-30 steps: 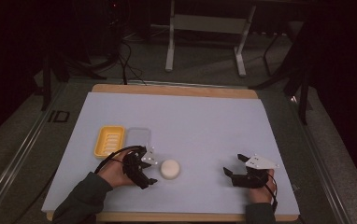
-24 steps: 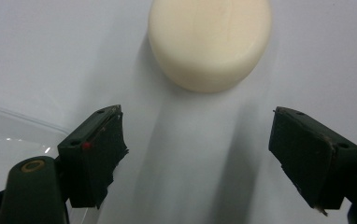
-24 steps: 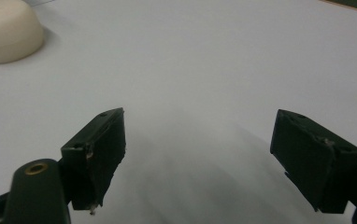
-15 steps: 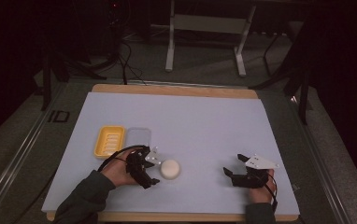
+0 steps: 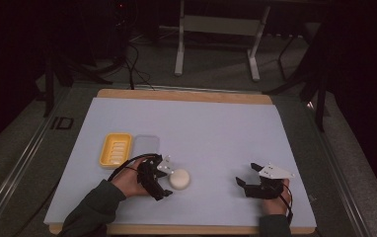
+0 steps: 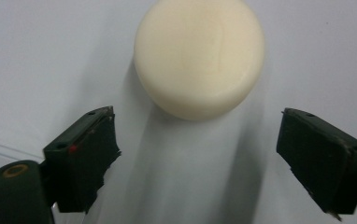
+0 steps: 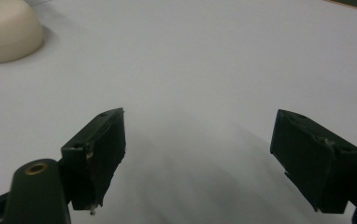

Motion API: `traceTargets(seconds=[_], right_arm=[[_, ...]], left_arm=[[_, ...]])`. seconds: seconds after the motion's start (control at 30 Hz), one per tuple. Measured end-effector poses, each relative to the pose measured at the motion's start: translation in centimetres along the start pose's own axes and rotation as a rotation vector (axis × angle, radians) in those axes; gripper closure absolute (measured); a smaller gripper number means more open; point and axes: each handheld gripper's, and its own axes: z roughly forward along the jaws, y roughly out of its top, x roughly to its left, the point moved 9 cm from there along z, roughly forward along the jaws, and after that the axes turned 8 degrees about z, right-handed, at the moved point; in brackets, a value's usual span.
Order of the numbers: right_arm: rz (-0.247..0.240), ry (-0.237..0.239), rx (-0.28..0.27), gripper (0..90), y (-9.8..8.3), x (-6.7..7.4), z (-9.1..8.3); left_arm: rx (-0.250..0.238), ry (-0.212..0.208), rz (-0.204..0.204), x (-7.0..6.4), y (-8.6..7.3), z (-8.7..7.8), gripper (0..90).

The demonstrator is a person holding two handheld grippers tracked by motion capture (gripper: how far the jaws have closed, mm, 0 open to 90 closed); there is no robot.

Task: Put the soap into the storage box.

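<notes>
The white table (image 5: pixel 201 128) bears a yellow tray (image 5: pixel 116 149) at near left. Right of it, the left gripper (image 5: pixel 166 180) has just spread its jaws, released; the soap (image 5: pixel 180 178) lies just beyond them, untouched. The right gripper (image 5: pixel 243 186), near right, gapes empty.

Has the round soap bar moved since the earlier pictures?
No. The soap bar lies at the same spot right of the yellow dish, ahead of the left gripper.
</notes>
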Motion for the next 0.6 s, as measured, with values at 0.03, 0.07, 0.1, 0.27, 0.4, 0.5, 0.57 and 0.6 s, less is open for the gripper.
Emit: traceTargets(seconds=[0.03, 0.07, 0.1, 0.27, 0.4, 0.5, 0.57, 0.6], right_arm=[[0.000, 0.000, 0.000, 17.9, 0.0, 0.0, 0.0], [0.000, 0.000, 0.000, 17.9, 0.0, 0.0, 0.0], [0.000, 0.000, 0.000, 17.9, 0.0, 0.0, 0.0], [0.001, 0.000, 0.000, 17.9, 0.0, 0.0, 0.0], [-0.002, 0.000, 0.000, 17.9, 0.0, 0.0, 0.0], [0.000, -0.001, 0.000, 17.9, 0.0, 0.0, 0.0], [-0.001, 0.000, 0.000, 17.9, 0.0, 0.0, 0.0], [-0.001, 0.000, 0.000, 17.9, 0.0, 0.0, 0.0]], left_arm=[[-0.005, -0.007, 0.001, 0.0, 0.1, 0.1, 12.3], [-0.005, -0.007, 0.001, 0.0, 0.1, 0.1, 12.1], [-0.007, -0.007, -0.002, 0.0, 0.2, 0.2, 11.5], [-0.014, -0.012, -0.001, 0.0, 0.3, 0.4, 11.7], [-0.024, -0.021, -0.004, -0.1, 0.7, 0.7, 13.3], [-0.014, -0.027, 0.007, -0.1, 0.9, 1.0, 14.0], [-0.015, -0.027, 0.003, -0.1, 1.0, 1.1, 14.1], [-0.012, -0.030, 0.006, 0.0, 1.2, 1.2, 14.1]])
